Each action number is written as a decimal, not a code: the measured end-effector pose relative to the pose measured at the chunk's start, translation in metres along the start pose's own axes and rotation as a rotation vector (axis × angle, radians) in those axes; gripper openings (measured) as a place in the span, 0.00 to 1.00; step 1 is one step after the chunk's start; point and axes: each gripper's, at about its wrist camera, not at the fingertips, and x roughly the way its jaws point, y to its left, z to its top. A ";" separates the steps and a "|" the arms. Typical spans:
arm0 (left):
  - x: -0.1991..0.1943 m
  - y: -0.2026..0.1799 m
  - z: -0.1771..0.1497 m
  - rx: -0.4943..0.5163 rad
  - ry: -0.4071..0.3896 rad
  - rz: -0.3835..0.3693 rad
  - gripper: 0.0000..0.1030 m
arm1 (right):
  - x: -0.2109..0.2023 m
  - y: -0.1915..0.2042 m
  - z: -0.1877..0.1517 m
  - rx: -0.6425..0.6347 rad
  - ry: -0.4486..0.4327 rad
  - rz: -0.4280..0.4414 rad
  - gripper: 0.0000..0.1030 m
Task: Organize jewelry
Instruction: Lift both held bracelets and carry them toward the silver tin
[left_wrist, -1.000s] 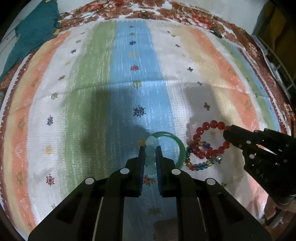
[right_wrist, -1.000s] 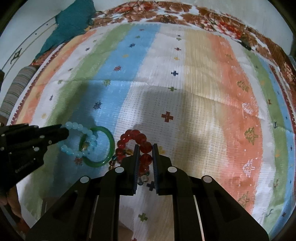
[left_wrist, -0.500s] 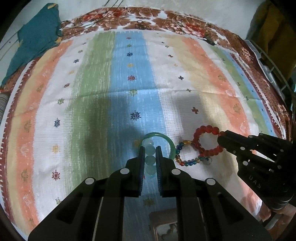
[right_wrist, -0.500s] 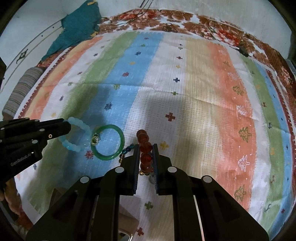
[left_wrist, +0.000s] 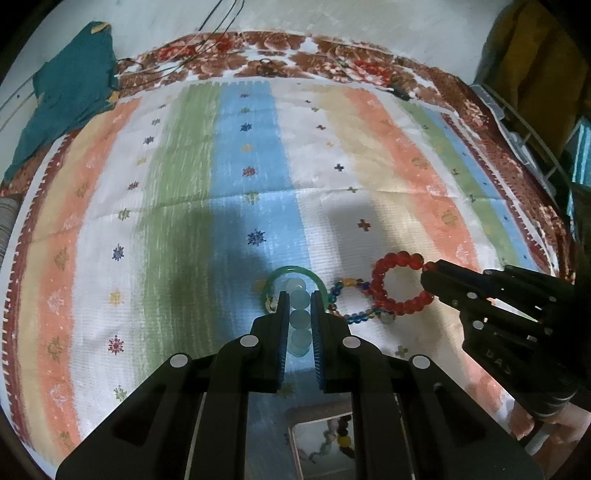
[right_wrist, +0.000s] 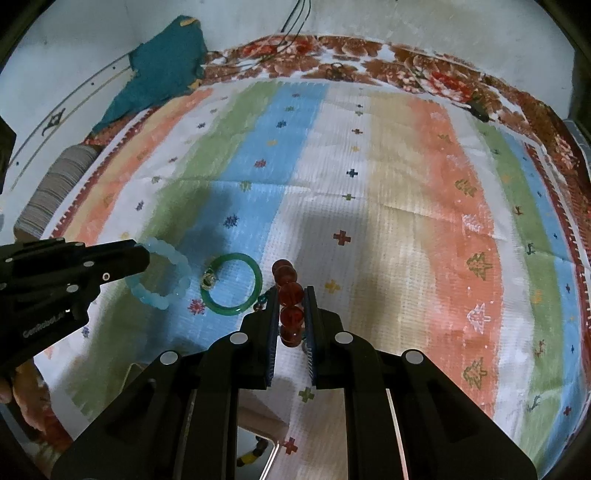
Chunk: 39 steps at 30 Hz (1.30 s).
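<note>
My left gripper (left_wrist: 299, 299) is shut on a pale blue bead bracelet (left_wrist: 298, 317) and holds it above the striped cloth; it also shows in the right wrist view (right_wrist: 162, 275). My right gripper (right_wrist: 290, 295) is shut on a red bead bracelet (right_wrist: 290, 295), a lifted ring in the left wrist view (left_wrist: 397, 282). A green bangle (right_wrist: 232, 286) lies on the blue stripe between the grippers. A multicoloured bead bracelet (left_wrist: 351, 301) lies beside it, partly under the red one.
A box with beads inside (left_wrist: 325, 439) sits at the near edge under the grippers. A teal cloth (left_wrist: 66, 88) lies at the far left corner. Cords (left_wrist: 266, 68) lie on the far border. A wire rack (left_wrist: 524, 122) stands at the right.
Both grippers have risen and pulled back, each lifting its bracelet off the pile. The green bangle and multicoloured bracelet stay on the cloth.
</note>
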 end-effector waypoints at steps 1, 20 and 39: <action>-0.002 -0.001 0.000 0.002 -0.005 -0.003 0.11 | -0.002 0.000 0.000 0.002 -0.005 0.002 0.14; -0.045 -0.017 -0.014 0.039 -0.076 -0.045 0.11 | -0.045 0.015 -0.015 -0.018 -0.098 0.034 0.14; -0.080 -0.039 -0.048 0.087 -0.123 -0.092 0.11 | -0.073 0.023 -0.043 -0.035 -0.132 0.064 0.14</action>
